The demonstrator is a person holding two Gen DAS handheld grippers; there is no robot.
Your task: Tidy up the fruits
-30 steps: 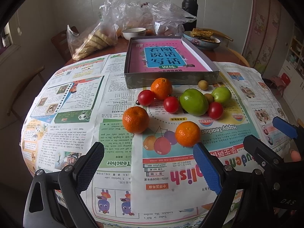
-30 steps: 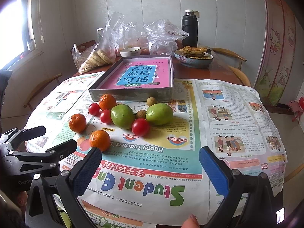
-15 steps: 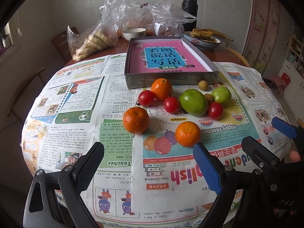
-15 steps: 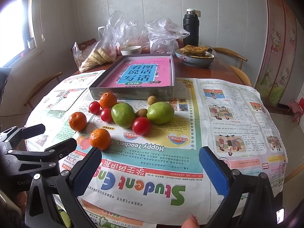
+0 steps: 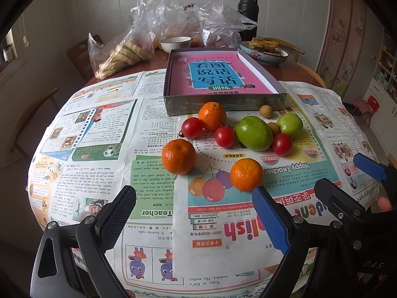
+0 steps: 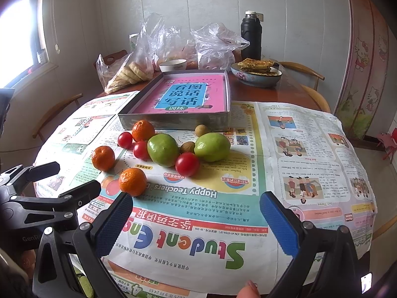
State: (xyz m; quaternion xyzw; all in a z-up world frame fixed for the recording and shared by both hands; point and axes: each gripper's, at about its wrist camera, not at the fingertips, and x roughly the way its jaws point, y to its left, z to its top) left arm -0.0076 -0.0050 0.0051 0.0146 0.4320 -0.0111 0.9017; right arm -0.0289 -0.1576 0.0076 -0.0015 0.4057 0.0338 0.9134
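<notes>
Three orange tangerines (image 5: 178, 156), three red tomatoes (image 5: 191, 127) and two green fruits (image 5: 253, 133) are recorded. A pink-and-blue book (image 5: 213, 75) is noted in a grey box (image 5: 223, 102).

Black flask (image 6: 251, 37), white bowl (image 6: 172, 65), plastic bags (image 6: 139, 59), perhaps flatbread dish (image 6: 256, 73) behind newspaper (image 6: 297, 149).

Left claw (image 5: 193, 219) and right claw (image 6: 196, 219): black frames, silver screws, textured blue pads (image 6: 279, 226); white "DAS" and "GenR" lettering.
</notes>
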